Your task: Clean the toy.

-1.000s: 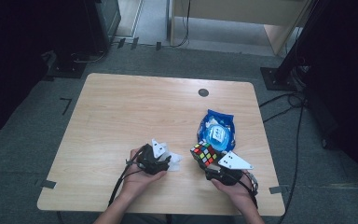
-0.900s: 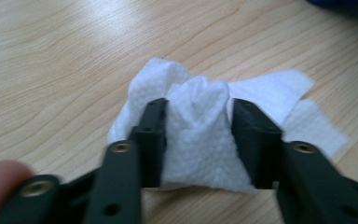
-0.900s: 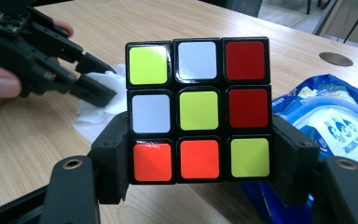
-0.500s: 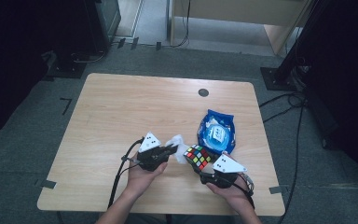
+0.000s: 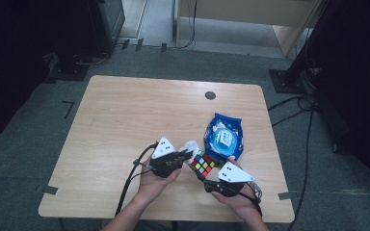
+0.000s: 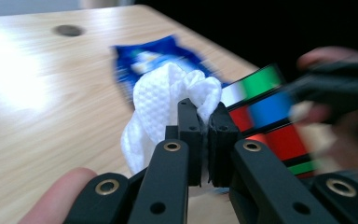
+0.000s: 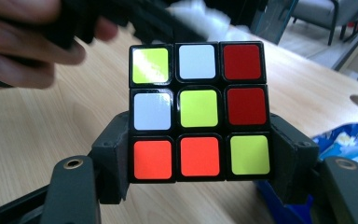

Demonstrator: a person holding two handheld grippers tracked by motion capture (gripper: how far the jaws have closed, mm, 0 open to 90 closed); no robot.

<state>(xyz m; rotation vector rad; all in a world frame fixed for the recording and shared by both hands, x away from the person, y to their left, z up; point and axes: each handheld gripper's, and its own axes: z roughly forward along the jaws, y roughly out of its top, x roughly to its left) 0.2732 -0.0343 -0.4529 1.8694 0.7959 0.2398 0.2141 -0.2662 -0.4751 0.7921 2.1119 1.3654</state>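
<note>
My left gripper is shut on a crumpled white wipe, lifted off the table; its jaws have just been closing, with the wipe between them. From above, the left gripper holds the wipe right beside the puzzle cube. My right gripper is shut on that cube, its jaws clamping the bottom row from both sides. The cube's facing side shows yellow, white, red and orange squares. In the high view the right gripper sits near the table's front edge.
A blue wipes packet lies on the wooden table just behind the cube. A round dark grommet sits near the far edge. Cables trail from both grippers over the front edge.
My left gripper closed on the white wipe, lifted it from the table and carried it right toward the cube. The right gripper with the cube has stayed nearly in place.
</note>
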